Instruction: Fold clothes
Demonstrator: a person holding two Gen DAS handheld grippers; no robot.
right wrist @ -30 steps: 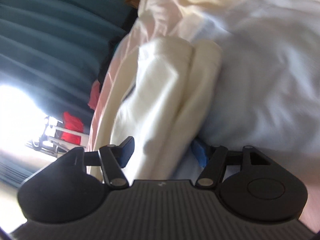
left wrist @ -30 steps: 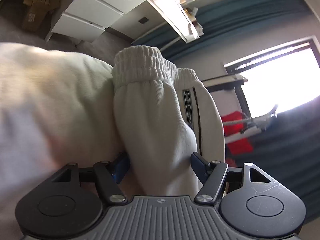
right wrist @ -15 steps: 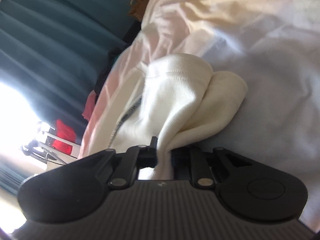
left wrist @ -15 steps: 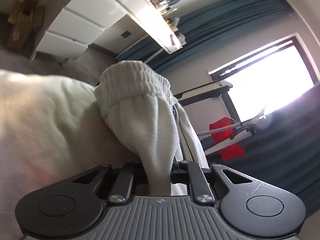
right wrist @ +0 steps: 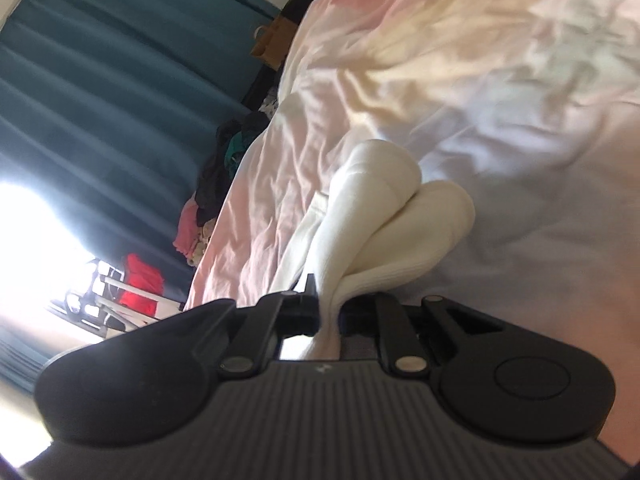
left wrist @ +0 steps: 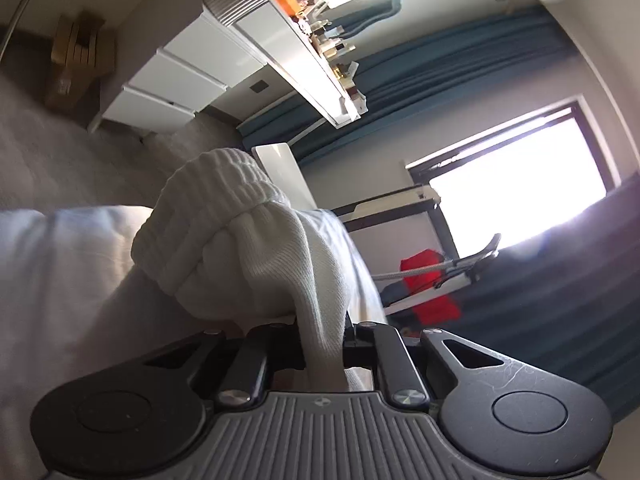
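Both grippers are now clamping cloth where, a second ago, their jaws were standing wide around it. Your left gripper (left wrist: 322, 344) is pinching a gathered fold of the white sweatpants (left wrist: 256, 248) just below the ribbed elastic waistband (left wrist: 216, 196), and the band is bunching up into a rounded knob above the jaws. Your right gripper (right wrist: 330, 316) is closing the last little way on the other end of the same garment, with the two cuffs (right wrist: 404, 208) bulging out beyond the pinch, one beside the other.

You are also lifting as you go. In the left view the waistband is riding higher against the white drawers (left wrist: 180, 80) and the teal curtain (left wrist: 420, 80) than it was before, and in the right view the cuffs are coming up off the pale bedsheet (right wrist: 500, 100) (the sheet is dropping away and more of the far clothes pile (right wrist: 216, 184) is showing).

For the fold, this means the grasp step looks done at both ends, so you are probably starting to carry one end over toward the other. The middle of the pants is hidden from both cameras, so I cannot tell whether it is hanging free or dragging on the bed. Keep both pinches firm, since thick knit can slip.
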